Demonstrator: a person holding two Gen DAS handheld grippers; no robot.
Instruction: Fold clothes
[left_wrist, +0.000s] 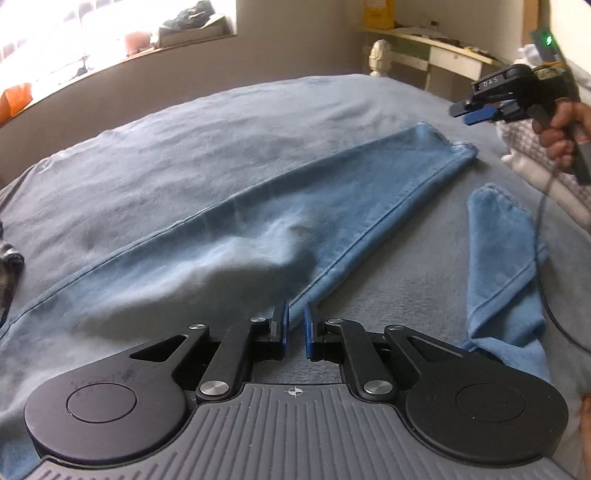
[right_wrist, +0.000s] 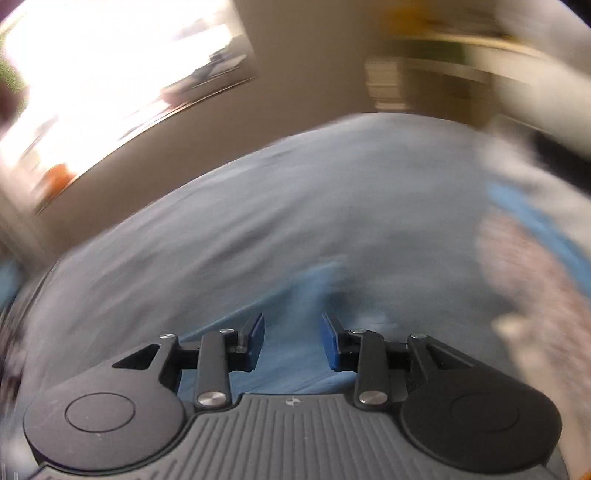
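The light blue jeans (left_wrist: 258, 236) lie spread on the grey-blue bed cover (left_wrist: 184, 140), one leg stretched long and flat toward the far side with its hem (left_wrist: 461, 147) near the bed's edge, the other leg (left_wrist: 506, 266) turned off to the right and lying apart, so the two legs make a fork that is not yet laid one on the other. The left gripper (left_wrist: 295, 328) sits low at the crotch of that fork, its blue pads nearly together with only a narrow slot between them; the inner seam edge of the long leg runs right into that slot, though whether the cloth is truly pinched I cannot tell. Held there, it would pin or lift the garment where the legs part, a sensible anchor for bringing one leg over the other. The right gripper (left_wrist: 476, 110) hangs in the air above the far right, gripped by a hand (left_wrist: 561, 133), its jaws moderately apart and holding nothing; its own view is motion-blurred, showing only blue cloth below. Beyond it lies a pile of pale and checked laundry (left_wrist: 546, 162), likely awaiting its turn.
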